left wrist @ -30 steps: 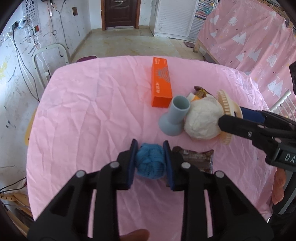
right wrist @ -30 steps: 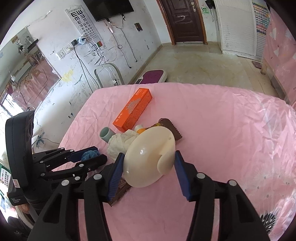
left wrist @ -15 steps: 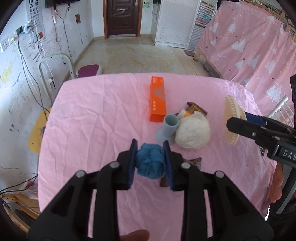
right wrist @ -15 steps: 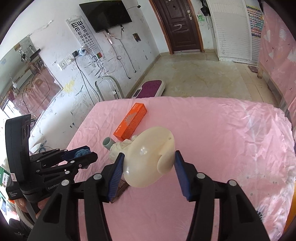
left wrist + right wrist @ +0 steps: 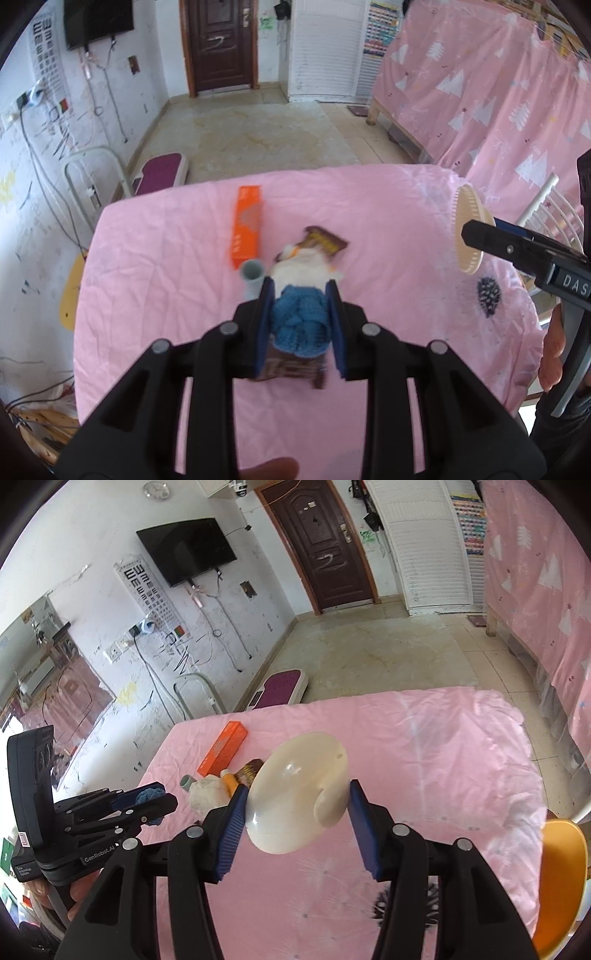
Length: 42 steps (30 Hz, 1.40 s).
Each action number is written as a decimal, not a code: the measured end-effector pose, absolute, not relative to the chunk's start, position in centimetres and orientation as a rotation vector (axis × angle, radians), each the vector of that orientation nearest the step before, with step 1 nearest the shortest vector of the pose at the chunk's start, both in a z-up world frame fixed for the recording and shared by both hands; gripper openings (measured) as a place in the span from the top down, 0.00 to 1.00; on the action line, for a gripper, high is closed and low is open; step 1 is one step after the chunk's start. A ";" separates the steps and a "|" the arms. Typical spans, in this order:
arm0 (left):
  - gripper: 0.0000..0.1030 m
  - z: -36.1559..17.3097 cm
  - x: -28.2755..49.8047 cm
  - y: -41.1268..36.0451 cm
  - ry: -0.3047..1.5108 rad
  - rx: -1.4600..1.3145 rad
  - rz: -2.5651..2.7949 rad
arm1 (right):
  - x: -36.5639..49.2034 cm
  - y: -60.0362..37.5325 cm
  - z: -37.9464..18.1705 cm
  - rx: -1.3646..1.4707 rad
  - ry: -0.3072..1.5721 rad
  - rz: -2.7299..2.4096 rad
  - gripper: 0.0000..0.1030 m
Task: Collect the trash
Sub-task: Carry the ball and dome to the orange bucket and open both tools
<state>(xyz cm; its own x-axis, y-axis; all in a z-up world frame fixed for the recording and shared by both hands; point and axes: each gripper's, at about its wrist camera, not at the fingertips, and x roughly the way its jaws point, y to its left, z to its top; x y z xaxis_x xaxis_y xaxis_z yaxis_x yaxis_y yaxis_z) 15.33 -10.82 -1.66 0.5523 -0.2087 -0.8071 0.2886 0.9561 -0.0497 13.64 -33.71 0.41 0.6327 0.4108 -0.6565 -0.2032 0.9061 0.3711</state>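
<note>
Blue knitted ball [image 5: 300, 323]: pinched between the pads of the left gripper [image 5: 300, 325], carried clear above the pink tablecloth [image 5: 155, 280].
Cream round fan [image 5: 297, 794]: clamped across its body by the right gripper [image 5: 295, 821], also lifted off the cloth; seen edge-on in the left view [image 5: 468, 229].
Dark wrapper [image 5: 291, 367]: lies flat directly under the left gripper, the nearest piece left to collect.
Grey cup [image 5: 253, 275], white crumpled wad [image 5: 303, 267], brown snack wrapper [image 5: 327, 242]: clustered just beyond, mid-table, closer to the left gripper than to the right.
Orange box [image 5: 246, 229]: farthest, long axis running away from the grippers, just beside the cup.
No bin shows in either view; both grippers are full, so judged next need is a drop-off before any further pick.
</note>
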 end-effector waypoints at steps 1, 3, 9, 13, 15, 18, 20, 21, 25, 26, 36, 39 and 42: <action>0.74 -1.5 15.2 -11.5 0.937 0.102 -0.304 | 13.5 -34.3 0.5 0.280 0.809 0.349 0.57; 0.74 -1.2 15.0 -12.9 0.929 0.121 -0.321 | 12.8 -35.9 0.6 0.300 0.793 0.328 0.57; 0.74 -0.5 14.6 -17.6 0.911 0.180 -0.386 | 11.0 -40.8 0.8 0.346 0.757 0.260 0.57; 0.74 -0.6 14.5 -20.8 0.908 0.229 -0.425 | 9.4 -44.5 0.7 0.377 0.734 0.210 0.57; 0.74 -0.8 14.3 -22.7 0.910 0.256 -0.449 | 8.7 -45.9 0.6 0.389 0.724 0.189 0.57; 0.74 -0.7 13.9 -25.0 0.916 0.274 -0.485 | 7.4 -48.7 0.4 0.419 0.703 0.146 0.57; 0.74 -0.7 13.5 -26.7 0.918 0.282 -0.522 | 6.7 -50.5 0.1 0.432 0.691 0.120 0.57; 0.74 -0.6 13.3 -27.7 0.918 0.284 -0.548 | 6.2 -51.4 0.0 0.443 0.686 0.106 0.57; 0.74 -0.4 12.9 -30.6 0.918 0.282 -0.632 | 4.8 -54.3 -1.0 0.464 0.680 0.054 0.57; 0.74 -0.4 12.7 -31.4 0.916 0.283 -0.654 | 4.6 -54.8 -1.1 0.468 0.680 0.045 0.57; 0.74 -1.3 11.1 -38.0 0.935 0.301 -0.794 | 2.4 -60.5 -4.9 0.547 0.704 -0.035 0.57; 0.74 -1.9 10.8 -39.8 0.949 0.306 -0.820 | 1.9 -61.5 -6.1 0.567 0.713 -0.043 0.57; 0.74 -2.4 10.6 -41.1 0.963 0.314 -0.834 | 1.7 -62.2 -7.0 0.587 0.718 -0.051 0.57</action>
<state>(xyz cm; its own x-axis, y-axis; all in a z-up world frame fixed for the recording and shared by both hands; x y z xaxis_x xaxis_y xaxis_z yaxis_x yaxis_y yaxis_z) 10.64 -41.14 -2.42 0.2987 -0.4841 -0.8225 0.7452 0.6567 -0.1159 1.65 -62.18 -6.95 0.7590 0.1517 -0.6332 0.2404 0.8385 0.4891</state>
